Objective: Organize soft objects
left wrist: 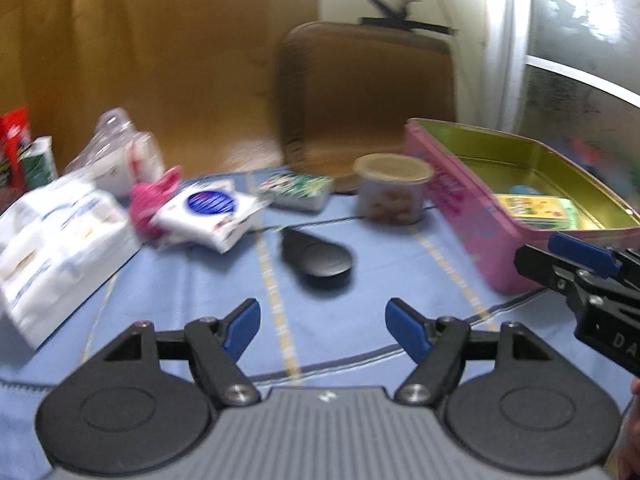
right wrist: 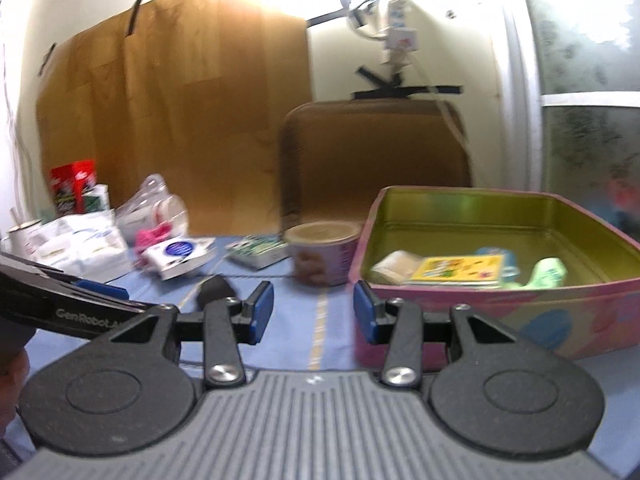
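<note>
Black oval case (left wrist: pixel 316 257) beside paper cup (left wrist: pixel 393 188).

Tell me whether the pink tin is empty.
Not empty: the lidless pink metal tin holds a yellow packet and a green soft item.

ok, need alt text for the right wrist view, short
The open, empty right tongs hover over a blue tablecloth in front of a pink tin that holds a yellow packet and other small items. A cup, tissue packs and a black oval object lie further left.
</note>
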`<state>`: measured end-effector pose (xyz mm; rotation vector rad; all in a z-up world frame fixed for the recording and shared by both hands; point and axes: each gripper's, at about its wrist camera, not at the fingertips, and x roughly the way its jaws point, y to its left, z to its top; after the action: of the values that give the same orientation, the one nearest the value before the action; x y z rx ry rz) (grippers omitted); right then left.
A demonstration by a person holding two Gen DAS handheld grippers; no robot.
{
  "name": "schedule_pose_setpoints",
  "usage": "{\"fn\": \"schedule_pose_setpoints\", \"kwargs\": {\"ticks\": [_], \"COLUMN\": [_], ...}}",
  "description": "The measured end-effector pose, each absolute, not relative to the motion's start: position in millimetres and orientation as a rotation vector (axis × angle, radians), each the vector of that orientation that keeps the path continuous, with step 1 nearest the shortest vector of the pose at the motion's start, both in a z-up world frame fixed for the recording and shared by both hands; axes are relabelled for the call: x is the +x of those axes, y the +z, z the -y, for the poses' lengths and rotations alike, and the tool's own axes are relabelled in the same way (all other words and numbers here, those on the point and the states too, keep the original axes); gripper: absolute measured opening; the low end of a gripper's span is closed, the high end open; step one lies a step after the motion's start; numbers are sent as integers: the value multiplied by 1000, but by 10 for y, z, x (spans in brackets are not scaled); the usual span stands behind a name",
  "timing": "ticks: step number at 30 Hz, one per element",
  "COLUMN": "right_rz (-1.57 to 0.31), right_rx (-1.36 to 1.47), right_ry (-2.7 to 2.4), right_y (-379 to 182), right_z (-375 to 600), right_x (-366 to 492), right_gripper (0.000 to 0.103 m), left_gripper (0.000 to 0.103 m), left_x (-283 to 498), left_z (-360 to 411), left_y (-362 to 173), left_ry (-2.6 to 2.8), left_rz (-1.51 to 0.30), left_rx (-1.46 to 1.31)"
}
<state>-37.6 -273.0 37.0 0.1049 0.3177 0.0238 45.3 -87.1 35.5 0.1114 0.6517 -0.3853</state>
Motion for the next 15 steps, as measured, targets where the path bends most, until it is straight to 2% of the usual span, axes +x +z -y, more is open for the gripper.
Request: {"fn": "schedule_pose_setpoints", "kwargs": {"ticks": [15], "right_rz": [-418], "right_rx": [70], "right_ry": [138], "right_y": [196], "right_z": [2223], "right_x": [-46], "right_gripper": [47], "left_gripper": [76], "left_x": [630], "left_z": [213], "left_y": [54], "left_ry": [-228], "left_rz": [-691], "left_rx": [30]}}
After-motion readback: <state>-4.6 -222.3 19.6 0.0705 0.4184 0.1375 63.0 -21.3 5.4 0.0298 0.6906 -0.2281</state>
